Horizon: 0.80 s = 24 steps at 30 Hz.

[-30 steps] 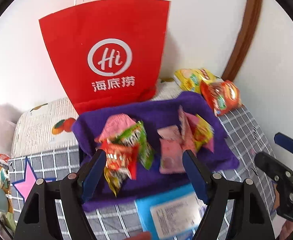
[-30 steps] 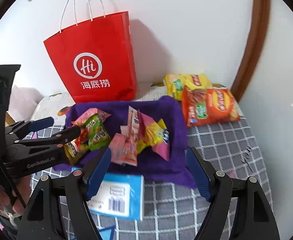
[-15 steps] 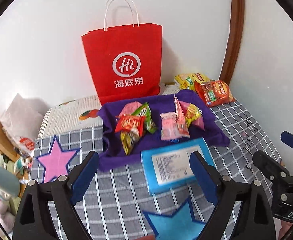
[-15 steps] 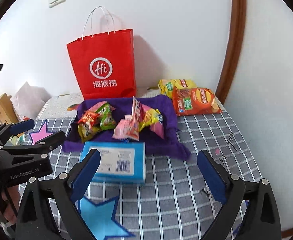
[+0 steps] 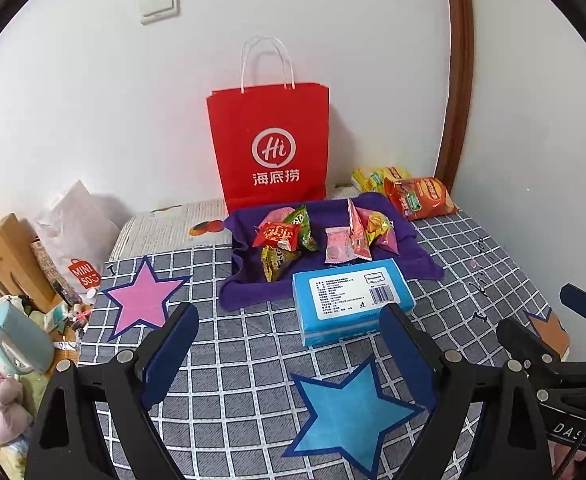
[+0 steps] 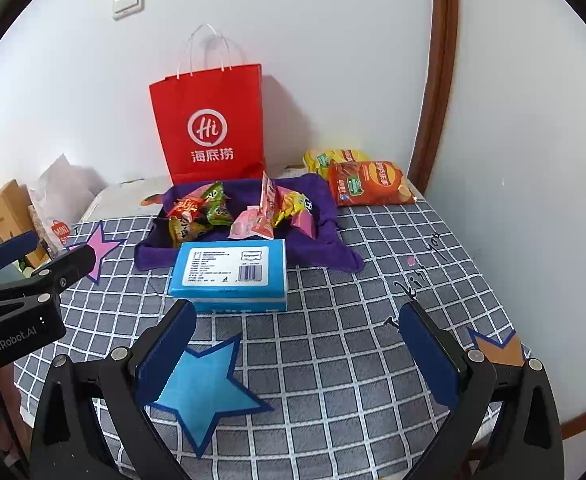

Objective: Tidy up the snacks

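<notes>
Snacks (image 5: 317, 236) sit heaped in the purple cloth tray (image 5: 409, 236) before the red bag (image 5: 269, 152) — gathered, I judge, so nothing strays. My left gripper (image 5: 289, 356) stands open and empty; the right gripper (image 6: 297, 348) is opening, nothing between its jaws — both well short of the blue box (image 6: 229, 272).

My view: grey checked cloth-covered table (image 5: 253, 344) carries purple fabric tray (image 5: 409, 236), blue rectangular box (image 5: 353, 300), red paper bag (image 5: 269, 144), orange chip bag (image 5: 421, 198), yellow chip bag (image 5: 369, 176).
</notes>
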Available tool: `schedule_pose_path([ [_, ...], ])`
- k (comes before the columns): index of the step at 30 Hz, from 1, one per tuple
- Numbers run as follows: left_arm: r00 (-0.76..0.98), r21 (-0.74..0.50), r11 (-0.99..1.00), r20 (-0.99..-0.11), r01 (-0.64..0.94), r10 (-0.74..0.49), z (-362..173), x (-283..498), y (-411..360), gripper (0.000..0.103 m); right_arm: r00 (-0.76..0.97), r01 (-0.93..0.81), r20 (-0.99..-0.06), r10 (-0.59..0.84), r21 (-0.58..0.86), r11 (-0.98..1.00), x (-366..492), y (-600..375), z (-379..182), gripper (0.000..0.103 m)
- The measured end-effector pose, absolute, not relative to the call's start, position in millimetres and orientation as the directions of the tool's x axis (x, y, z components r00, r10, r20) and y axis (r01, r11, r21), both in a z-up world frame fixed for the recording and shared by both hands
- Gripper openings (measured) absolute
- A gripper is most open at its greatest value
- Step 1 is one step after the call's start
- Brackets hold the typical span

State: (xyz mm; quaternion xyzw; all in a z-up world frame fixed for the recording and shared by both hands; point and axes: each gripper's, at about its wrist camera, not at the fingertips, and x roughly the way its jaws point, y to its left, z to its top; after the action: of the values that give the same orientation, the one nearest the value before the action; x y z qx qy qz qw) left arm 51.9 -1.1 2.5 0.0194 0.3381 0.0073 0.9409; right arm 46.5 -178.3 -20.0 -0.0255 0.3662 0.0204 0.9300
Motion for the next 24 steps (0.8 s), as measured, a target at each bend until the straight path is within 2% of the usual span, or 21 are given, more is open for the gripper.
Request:
schedule_pose_path([
  [24, 0.793, -0.006, 1.0, -0.609, -0.002, -0.002, 11.1, 15.2, 11.0, 0.091, 0.78, -0.03, -0.626, 0.004, -0.031, 0.999, 8.0, -174.3, 0.7, 0.1],
])
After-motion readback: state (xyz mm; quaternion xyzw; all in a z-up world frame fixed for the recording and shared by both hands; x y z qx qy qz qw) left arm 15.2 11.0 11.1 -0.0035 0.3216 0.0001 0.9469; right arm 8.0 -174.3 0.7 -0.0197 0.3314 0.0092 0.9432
